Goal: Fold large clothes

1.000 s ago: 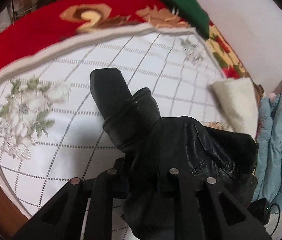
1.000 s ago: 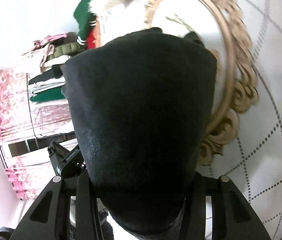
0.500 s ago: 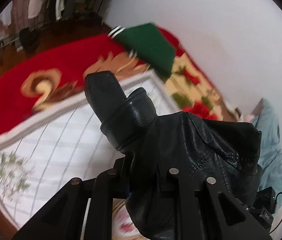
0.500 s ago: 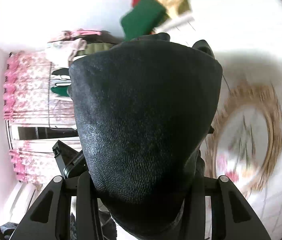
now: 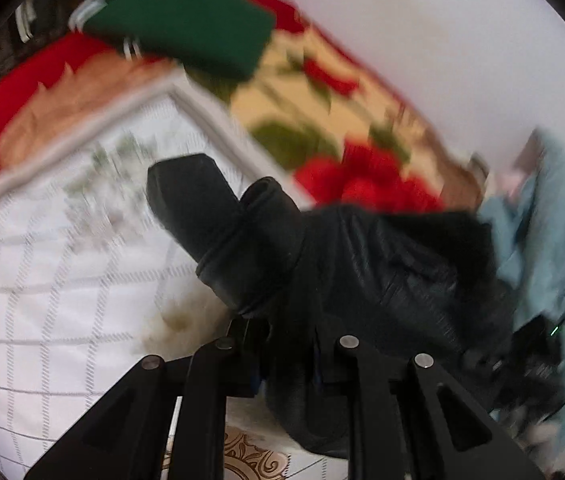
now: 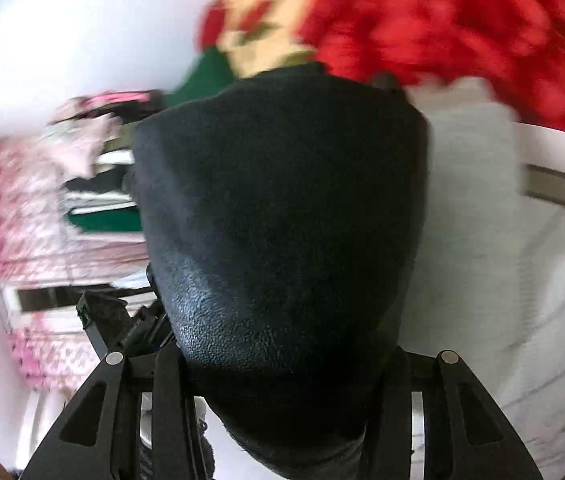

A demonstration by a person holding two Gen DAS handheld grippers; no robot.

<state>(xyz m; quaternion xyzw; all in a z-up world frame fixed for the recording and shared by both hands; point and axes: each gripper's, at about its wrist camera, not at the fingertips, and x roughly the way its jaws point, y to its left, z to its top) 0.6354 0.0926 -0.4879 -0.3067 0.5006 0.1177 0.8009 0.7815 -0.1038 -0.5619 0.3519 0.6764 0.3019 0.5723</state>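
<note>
A black leather jacket (image 5: 382, 280) hangs bunched in front of both cameras. In the left wrist view my left gripper (image 5: 242, 232) is shut on a rolled edge of it; one dark finger (image 5: 186, 196) shows and the other is hidden under the leather. In the right wrist view the jacket (image 6: 282, 220) fills the middle as a broad black bulge between the fingers of my right gripper (image 6: 282, 120). Those jaws are opening slightly, with the leather still held between them and the fingertips hidden. Both views are blurred by motion.
Below lies a white checked quilt (image 5: 42, 280) over a red floral blanket (image 5: 362, 184). A folded green garment (image 5: 186, 20) rests at the far edge and a light blue garment (image 5: 554, 240) at the right. Hanging clothes (image 6: 82, 152) and a pink curtain (image 6: 10, 220) stand by the wall.
Both grippers have swept across the bed with the jacket. The green garment and red floral blanket have drawn nearer. The round gold pattern has left the right view.
</note>
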